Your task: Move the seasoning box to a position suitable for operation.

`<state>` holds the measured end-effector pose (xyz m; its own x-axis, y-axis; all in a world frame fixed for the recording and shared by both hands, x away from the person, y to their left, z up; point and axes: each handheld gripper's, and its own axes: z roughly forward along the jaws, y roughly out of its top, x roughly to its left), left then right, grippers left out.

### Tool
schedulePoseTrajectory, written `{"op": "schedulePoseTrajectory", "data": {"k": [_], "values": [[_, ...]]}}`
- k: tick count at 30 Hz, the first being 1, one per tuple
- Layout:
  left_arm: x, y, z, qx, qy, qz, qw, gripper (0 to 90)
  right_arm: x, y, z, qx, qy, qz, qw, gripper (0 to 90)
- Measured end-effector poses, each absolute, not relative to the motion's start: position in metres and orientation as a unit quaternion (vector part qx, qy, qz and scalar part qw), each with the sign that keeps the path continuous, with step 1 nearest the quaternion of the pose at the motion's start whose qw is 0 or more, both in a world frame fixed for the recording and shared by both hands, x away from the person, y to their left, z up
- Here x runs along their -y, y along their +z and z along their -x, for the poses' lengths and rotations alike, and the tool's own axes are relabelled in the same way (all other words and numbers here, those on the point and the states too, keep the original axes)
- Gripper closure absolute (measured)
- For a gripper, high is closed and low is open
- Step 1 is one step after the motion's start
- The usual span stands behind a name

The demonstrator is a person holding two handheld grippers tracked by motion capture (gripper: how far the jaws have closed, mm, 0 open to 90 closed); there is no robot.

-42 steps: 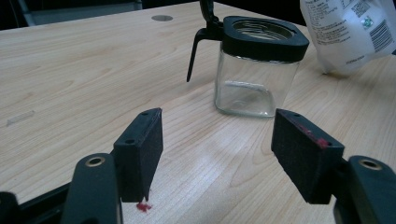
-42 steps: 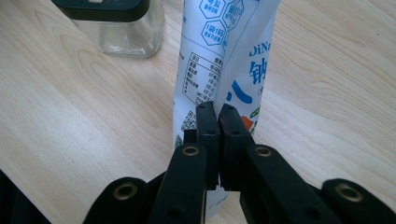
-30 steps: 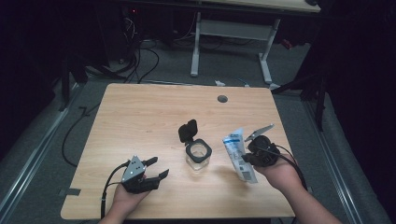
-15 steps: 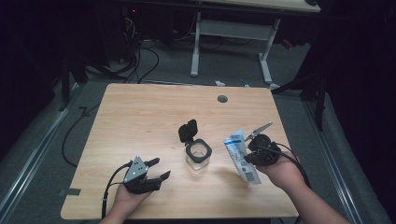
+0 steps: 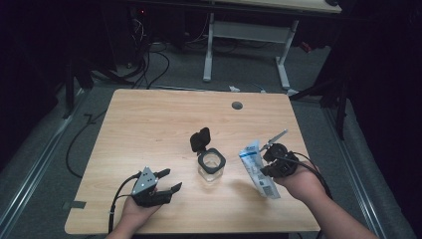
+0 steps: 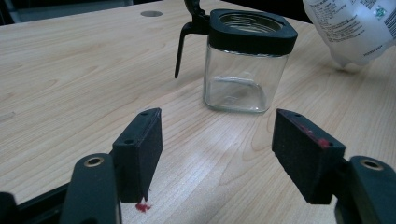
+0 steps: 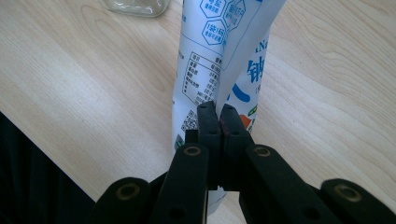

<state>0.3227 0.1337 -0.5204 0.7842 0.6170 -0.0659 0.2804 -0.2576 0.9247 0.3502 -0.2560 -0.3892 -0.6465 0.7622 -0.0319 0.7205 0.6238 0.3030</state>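
Little has shifted since the earlier frame: on the light wooden table [image 5: 149,124], the clear square glass jar [image 5: 211,165] with its black flip lid raised stands mid-table. The right gripper [image 5: 271,162], nearer, pinches the upright white printed pouch [image 5: 259,169] just right of it; the left gripper [image 5: 166,181] gapes empty near the front edge.

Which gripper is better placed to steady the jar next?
Left. The left gripper is open, empty and faces the jar; the right gripper is shut on the pouch.
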Motion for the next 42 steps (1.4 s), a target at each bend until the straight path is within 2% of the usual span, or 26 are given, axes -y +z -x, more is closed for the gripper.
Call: {"op": "schedulePoseTrajectory", "data": {"k": [27, 42], "values": [[-0.126, -0.517, -0.317, -0.273, 0.148, -0.777, 0.548, 34.2, 0.249, -0.381, -0.361, -0.906, 0.110, -0.406, 0.050, 89.9], [-0.064, -0.518, -0.305, -0.213, 0.121, -0.796, 0.554, 30.5, 0.230, -0.370, -0.361, -0.912, 0.116, -0.391, 0.050, 89.8]]}}
